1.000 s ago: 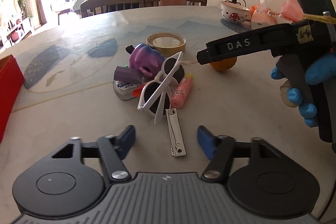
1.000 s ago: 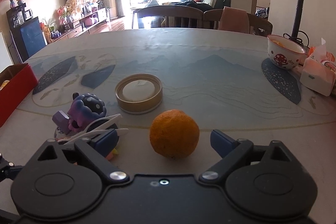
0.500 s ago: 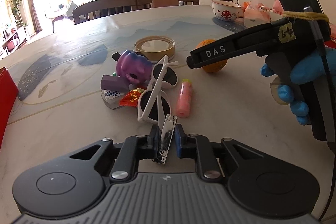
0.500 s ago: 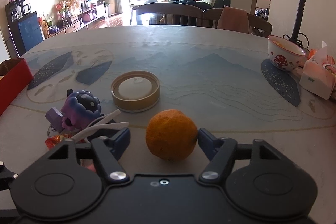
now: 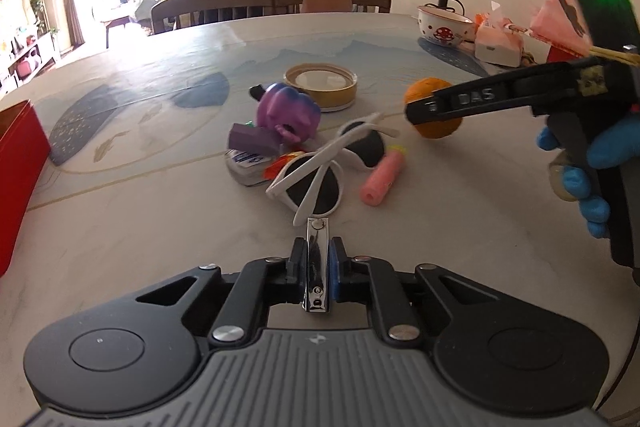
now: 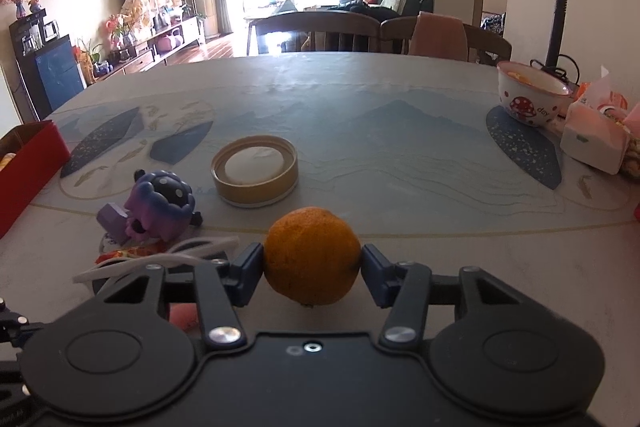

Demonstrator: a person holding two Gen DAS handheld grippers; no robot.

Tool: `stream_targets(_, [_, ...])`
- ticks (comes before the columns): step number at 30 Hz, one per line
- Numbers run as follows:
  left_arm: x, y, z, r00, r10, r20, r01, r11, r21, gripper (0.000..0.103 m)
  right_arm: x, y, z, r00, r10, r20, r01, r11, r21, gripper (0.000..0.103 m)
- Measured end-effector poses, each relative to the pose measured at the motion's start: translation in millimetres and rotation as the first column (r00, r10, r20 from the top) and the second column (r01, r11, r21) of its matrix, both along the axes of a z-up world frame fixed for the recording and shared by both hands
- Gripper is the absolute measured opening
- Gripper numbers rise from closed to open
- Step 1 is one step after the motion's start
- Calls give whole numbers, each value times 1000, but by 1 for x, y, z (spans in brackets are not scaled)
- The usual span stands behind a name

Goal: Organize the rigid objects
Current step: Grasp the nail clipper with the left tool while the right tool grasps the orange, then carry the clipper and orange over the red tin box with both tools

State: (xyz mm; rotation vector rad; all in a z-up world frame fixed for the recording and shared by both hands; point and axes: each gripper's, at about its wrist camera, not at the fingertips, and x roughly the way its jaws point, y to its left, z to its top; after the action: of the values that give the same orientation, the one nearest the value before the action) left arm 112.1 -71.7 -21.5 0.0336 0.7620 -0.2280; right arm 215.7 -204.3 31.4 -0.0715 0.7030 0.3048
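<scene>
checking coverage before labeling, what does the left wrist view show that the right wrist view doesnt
Only the left wrist view: the nail clipper clamped in the left gripper, and the whole pink tube.

Only the right wrist view: the right gripper with its jaws against both sides of the orange, and the cabinets along the far wall.

Both: the orange, purple toy, round lid, white sunglasses, mushroom bowl, red box.

The nail clipper (image 5: 317, 267) is held lengthwise between the pads of the left gripper (image 5: 316, 265), just before the sunglasses (image 5: 320, 173). Behind the sunglasses the toy figure (image 5: 286, 115) is found, and behind that the round lid (image 5: 321, 87). A tube (image 5: 382, 179) lies right of the sunglasses. The orange (image 6: 312, 255) is set between the fingers of the right gripper (image 6: 313, 273), right of the pile. A box (image 5: 18, 163) stands at the table's (image 5: 120, 227) left edge; a bowl (image 6: 530, 99) stands far right.
</scene>
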Motion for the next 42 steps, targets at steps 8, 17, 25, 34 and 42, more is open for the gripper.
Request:
stream_targets(8, [-6,22,2,999,33,-1,-33,998,-48,11,-24,9,20,998,44,46,-45,999,12,52])
stream_targets(17, [-14,54,9,995,99,16,-97,991,-90,11,-37,42,34,990,126,68,-127,992,1,52])
stream_targets(25, [-18,87,31,985,159,66,-151,982,-117,11,-45,75,50,975,200,97,-198,980,-24,52])
stream_targets(34, [-20,132,63,961,242,131,-228,967,-117,11,-50,123,72,945,299,132,-292,954,-71,52])
stream_targets(42, [-24,180,83,927,333,169,-317,941,-119,11,-56,170,85,904,398,155,-396,917,-47,52])
